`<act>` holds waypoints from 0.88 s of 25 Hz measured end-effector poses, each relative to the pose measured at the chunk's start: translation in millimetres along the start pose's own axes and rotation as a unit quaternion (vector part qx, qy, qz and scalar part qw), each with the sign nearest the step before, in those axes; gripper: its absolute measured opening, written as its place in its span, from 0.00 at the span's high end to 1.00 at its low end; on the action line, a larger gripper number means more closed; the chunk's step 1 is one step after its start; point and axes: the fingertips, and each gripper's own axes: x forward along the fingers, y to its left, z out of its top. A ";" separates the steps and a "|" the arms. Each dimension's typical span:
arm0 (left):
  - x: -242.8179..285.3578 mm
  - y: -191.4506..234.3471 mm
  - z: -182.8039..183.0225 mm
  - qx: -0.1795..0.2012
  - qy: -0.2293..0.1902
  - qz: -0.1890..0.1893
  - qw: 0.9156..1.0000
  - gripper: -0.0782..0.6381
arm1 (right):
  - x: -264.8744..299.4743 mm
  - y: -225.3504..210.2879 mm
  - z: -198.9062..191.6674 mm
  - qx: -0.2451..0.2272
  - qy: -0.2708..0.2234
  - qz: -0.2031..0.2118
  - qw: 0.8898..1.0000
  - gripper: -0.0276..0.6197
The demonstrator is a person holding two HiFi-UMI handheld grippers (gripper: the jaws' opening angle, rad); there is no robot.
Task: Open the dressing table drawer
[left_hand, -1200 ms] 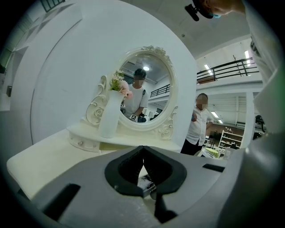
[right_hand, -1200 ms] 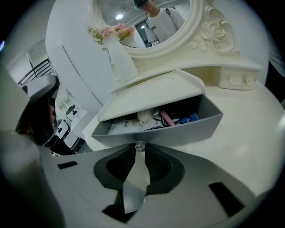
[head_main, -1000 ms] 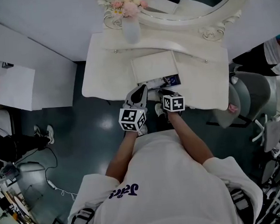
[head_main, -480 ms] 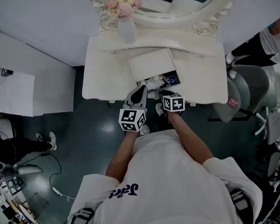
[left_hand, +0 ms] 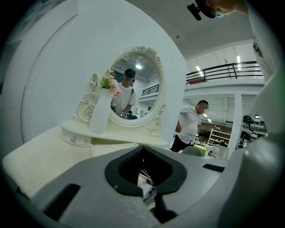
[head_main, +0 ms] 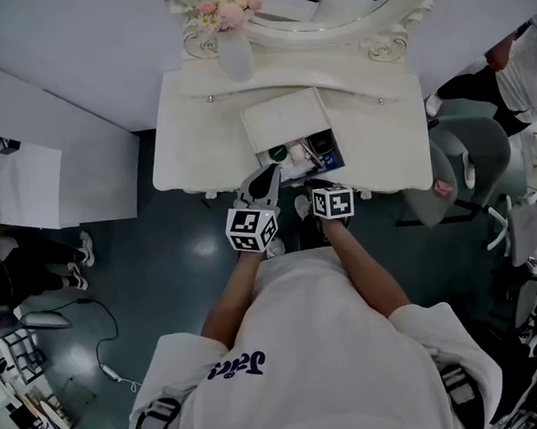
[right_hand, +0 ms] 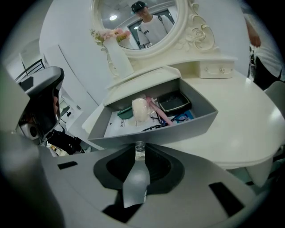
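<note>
The cream dressing table [head_main: 190, 141] has its middle drawer [head_main: 331, 163] pulled partly out, showing small cosmetics inside. My right gripper [head_main: 317, 184] is at the drawer's front edge. In the right gripper view it [right_hand: 139, 153] is shut on the small clear drawer knob [right_hand: 140, 146], in front of the grey drawer front [right_hand: 182, 127]. A white puff [right_hand: 140, 109], a pink stick [right_hand: 156, 111] and a dark case [right_hand: 173, 101] lie in the drawer. My left gripper [head_main: 270, 174] hovers just left of the drawer; its jaws [left_hand: 144, 185] are shut on nothing.
An oval mirror [left_hand: 133, 89] and a white vase of pink flowers [head_main: 234, 46] stand at the table's back. A grey chair [head_main: 467, 163] is at the right, with a standing person [left_hand: 189, 124] beyond it. A white cabinet [head_main: 28, 184] is at the left.
The drawer has slid farther out toward me with the right gripper on its knob, and more of its contents show. The left gripper has stayed put.
</note>
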 end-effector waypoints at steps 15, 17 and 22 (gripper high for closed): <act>-3.2 -3.4 0.8 0.005 0.001 -0.006 1.000 0.87 | -2.8 -2.9 -3.2 0.019 -0.008 0.001 1.000 0.82; -2.4 -2.0 4.3 0.005 -0.002 -0.005 1.000 0.87 | -10.0 -4.6 -0.1 0.023 -0.013 -0.004 1.000 0.82; -1.9 3.9 22.9 0.011 -0.015 0.002 1.000 0.87 | -42.9 -4.8 30.6 0.023 -0.067 -0.020 0.997 0.84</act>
